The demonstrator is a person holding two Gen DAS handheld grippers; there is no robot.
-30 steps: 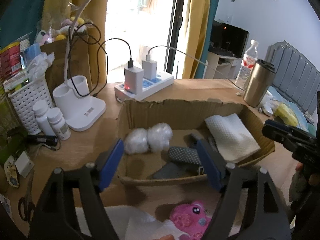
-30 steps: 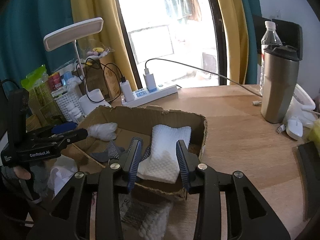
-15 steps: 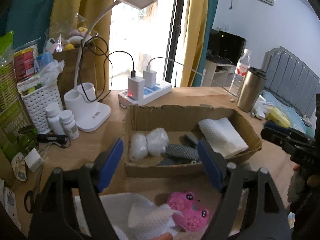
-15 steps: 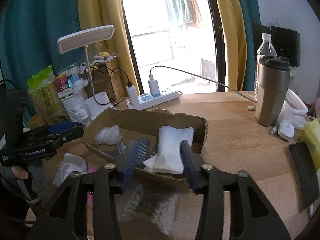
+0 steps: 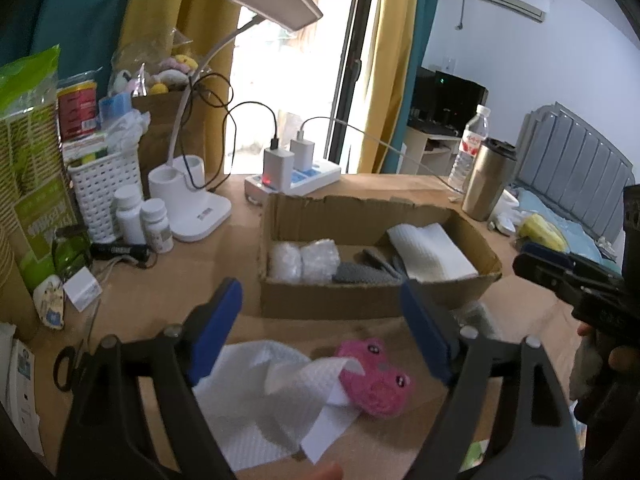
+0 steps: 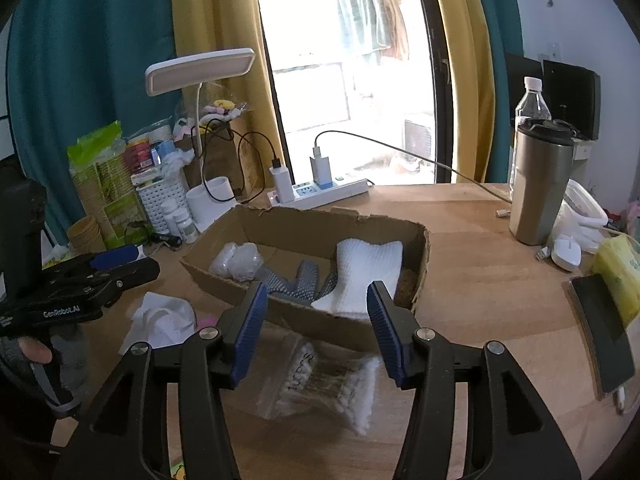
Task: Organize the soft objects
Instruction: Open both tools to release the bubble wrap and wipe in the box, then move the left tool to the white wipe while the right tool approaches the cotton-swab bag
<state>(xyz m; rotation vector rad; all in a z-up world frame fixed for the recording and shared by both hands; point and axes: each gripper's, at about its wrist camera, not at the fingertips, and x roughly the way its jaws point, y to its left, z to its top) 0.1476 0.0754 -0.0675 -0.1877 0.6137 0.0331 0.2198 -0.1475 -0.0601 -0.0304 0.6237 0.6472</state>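
A cardboard box (image 5: 360,300) (image 6: 420,248) on the wooden desk holds a folded white cloth (image 5: 430,254) (image 6: 364,272), two white cotton balls (image 5: 304,258) (image 6: 236,260) and grey patterned socks (image 5: 360,274) (image 6: 296,280). In front of the box lie a pink plush toy (image 5: 376,378) and a crumpled white tissue (image 5: 256,392) (image 6: 164,320). My left gripper (image 5: 320,332) is open and empty above them. A clear bag of cotton swabs (image 6: 324,384) lies under my open, empty right gripper (image 6: 316,324).
A white desk lamp (image 5: 192,208), power strip (image 5: 292,178) with cables, pill bottles (image 5: 140,224) and a white basket (image 5: 104,188) stand at the back left. A steel tumbler (image 6: 540,184) and water bottle (image 6: 528,100) stand right. Scissors (image 5: 68,360) lie left.
Both grippers have pulled back from the box and risen. The right gripper has opened wider. The plush toy, tissue and swab bag have come more fully into view.
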